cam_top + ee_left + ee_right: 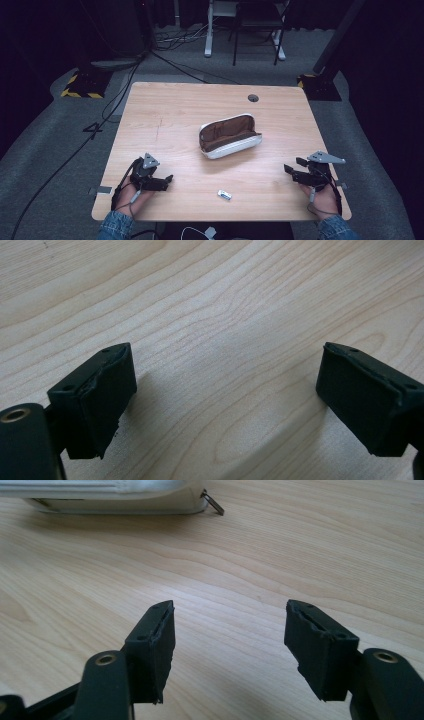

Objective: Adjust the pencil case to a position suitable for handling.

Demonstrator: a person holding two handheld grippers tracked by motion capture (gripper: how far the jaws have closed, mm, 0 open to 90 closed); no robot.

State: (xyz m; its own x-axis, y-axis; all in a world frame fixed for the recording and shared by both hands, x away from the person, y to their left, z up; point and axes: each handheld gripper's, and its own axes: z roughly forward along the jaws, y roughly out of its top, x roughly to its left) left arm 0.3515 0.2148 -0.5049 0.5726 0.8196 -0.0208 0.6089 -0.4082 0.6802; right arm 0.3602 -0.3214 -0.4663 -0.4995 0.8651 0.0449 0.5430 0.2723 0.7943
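Pale wood-grain counter, and at its middle lies a white, rounded pencil case, unzipped, its brown lining facing up. A small white oblong object, too small to name, lies near the front edge between the hands. The right gripper view catches the case's smooth white shell and metal zip pull. Left tongs rest low on the counter, pointing right, blocky black jaws wide with nothing between. Right tongs sit at the right edge, aimed left toward the case, jaws partly apart and empty.
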